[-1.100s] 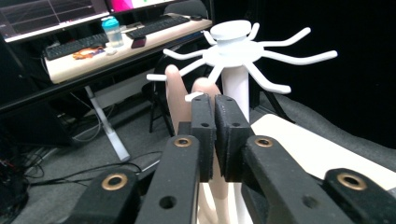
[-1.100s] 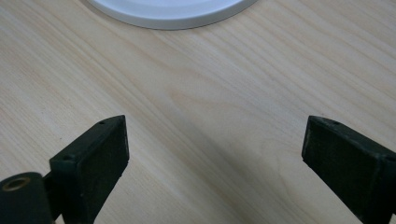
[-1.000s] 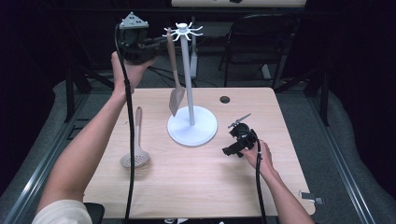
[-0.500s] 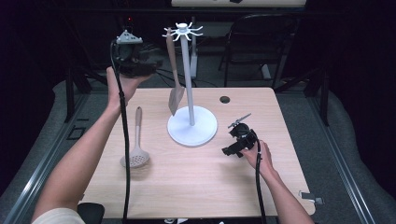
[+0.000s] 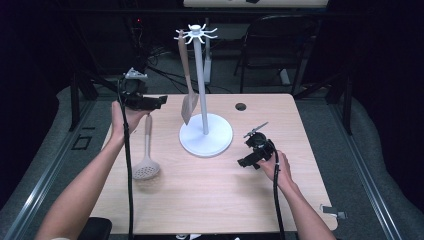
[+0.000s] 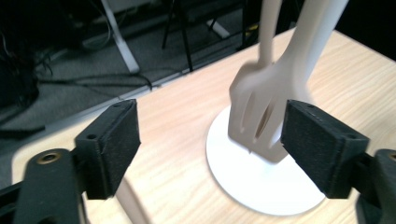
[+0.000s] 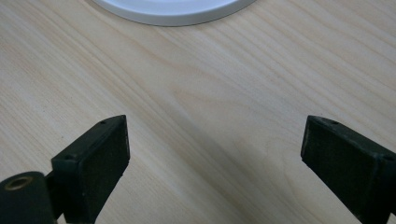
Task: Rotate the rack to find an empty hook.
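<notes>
A white hook stand [image 5: 202,75] rises from a round base [image 5: 206,137] at the middle of the wooden table. A beige slotted spatula [image 5: 188,95] hangs from one of its top hooks, and in the left gripper view its blade [image 6: 261,109] is blurred beyond the jaws. A beige skimmer [image 5: 146,159] lies flat left of the base. My left gripper [image 5: 161,102] hovers over the skimmer's handle [image 6: 133,205]. Its jaws have just been opening and stand open with nothing between them [image 6: 210,140]. My right gripper [image 5: 246,161] rests open low over bare wood [image 7: 215,154], right of the base [image 7: 173,11].
A small black round grommet [image 5: 240,106] sits near the table's far edge. A dark chair [image 5: 280,45] stands behind the table. Bare tabletop [image 5: 210,200] lies in front of the stand.
My left hand has come down from beside the stand's top hooks to just over the skimmer's handle. The spatula stays hanging on the stand. The right hand has not moved.
</notes>
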`<control>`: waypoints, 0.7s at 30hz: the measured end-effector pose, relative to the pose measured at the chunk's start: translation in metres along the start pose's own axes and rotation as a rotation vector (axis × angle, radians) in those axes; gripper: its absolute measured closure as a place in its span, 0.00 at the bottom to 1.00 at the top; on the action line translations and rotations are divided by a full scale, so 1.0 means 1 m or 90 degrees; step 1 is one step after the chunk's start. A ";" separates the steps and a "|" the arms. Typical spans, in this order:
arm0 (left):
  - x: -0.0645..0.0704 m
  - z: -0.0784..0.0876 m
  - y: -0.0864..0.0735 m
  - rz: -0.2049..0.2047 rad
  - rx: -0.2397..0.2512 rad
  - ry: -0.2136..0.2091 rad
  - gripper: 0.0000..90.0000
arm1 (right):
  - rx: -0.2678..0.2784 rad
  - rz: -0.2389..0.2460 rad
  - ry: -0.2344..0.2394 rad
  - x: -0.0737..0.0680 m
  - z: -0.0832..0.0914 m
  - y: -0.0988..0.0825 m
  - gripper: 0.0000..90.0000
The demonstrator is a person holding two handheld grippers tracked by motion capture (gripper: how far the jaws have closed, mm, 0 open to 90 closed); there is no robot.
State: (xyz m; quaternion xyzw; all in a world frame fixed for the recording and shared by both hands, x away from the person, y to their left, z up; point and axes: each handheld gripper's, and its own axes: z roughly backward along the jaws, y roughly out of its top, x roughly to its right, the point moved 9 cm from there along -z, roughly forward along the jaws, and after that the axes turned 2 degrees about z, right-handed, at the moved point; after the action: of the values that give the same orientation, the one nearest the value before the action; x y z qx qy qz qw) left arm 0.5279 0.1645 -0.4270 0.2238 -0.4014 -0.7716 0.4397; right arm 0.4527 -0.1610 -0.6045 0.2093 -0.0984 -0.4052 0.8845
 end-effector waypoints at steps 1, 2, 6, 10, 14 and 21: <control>-0.002 -0.002 -0.006 0.003 -0.008 0.000 0.21 | 0.009 -0.009 0.012 -0.002 -0.002 0.001 0.09; -0.004 -0.005 -0.013 0.005 -0.017 0.002 0.20 | 0.009 -0.008 0.013 -0.003 -0.002 0.001 0.08; -0.010 -0.015 -0.039 0.020 -0.043 0.014 0.18 | 0.017 -0.014 0.013 -0.003 -0.002 0.001 0.09; -0.017 -0.023 -0.062 0.043 -0.054 0.025 0.17 | 0.014 -0.009 0.012 -0.001 -0.003 0.000 0.09; -0.023 -0.028 -0.081 0.059 -0.068 0.034 0.16 | 0.012 -0.013 0.019 -0.003 -0.003 0.000 0.09; -0.029 -0.039 -0.113 0.078 -0.101 0.044 0.15 | 0.013 -0.014 0.018 -0.002 -0.005 0.000 0.09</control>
State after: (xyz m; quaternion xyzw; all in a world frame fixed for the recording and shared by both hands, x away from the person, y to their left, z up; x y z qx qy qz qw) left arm 0.5133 0.2059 -0.5419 0.1895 -0.3366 -0.7648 0.5156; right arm 0.4528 -0.1580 -0.6089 0.2247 -0.0879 -0.4109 0.8792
